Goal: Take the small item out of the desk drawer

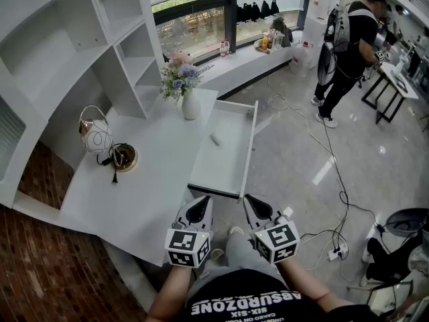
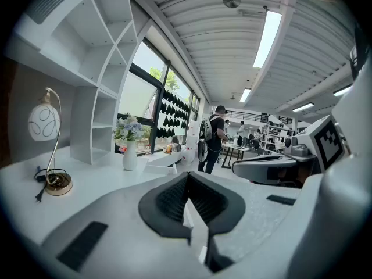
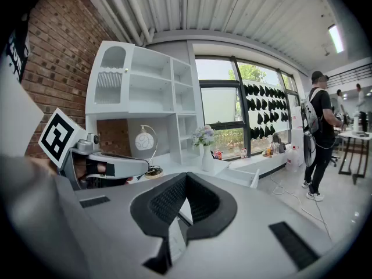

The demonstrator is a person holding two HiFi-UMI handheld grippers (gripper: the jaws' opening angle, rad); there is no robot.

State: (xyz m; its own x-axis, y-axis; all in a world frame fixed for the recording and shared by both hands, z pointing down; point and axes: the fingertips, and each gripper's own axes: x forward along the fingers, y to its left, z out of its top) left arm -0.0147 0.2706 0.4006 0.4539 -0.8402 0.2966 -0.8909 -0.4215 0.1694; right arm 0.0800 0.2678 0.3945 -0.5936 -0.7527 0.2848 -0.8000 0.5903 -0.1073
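Note:
The white desk drawer (image 1: 229,180) stands pulled out from the desk (image 1: 147,180), and a small pale item (image 1: 215,139) lies on its floor near the middle. Both grippers hover side by side just short of the drawer's front edge, close to the person's body. My left gripper (image 1: 201,202) is shut with nothing between its jaws, and so is my right gripper (image 1: 251,201). In the left gripper view the jaws (image 2: 187,178) meet and the drawer (image 2: 160,161) shows far ahead. In the right gripper view the jaws (image 3: 185,178) are closed too, with the drawer (image 3: 241,175) beyond them.
A vase of flowers (image 1: 190,103) stands on the desk by the drawer's far left corner. A round lamp (image 1: 96,137) with its cord sits further left. White shelves (image 1: 100,39) rise behind. Cables (image 1: 335,180) and a power strip (image 1: 334,253) lie on the floor; a person (image 1: 348,45) stands far right.

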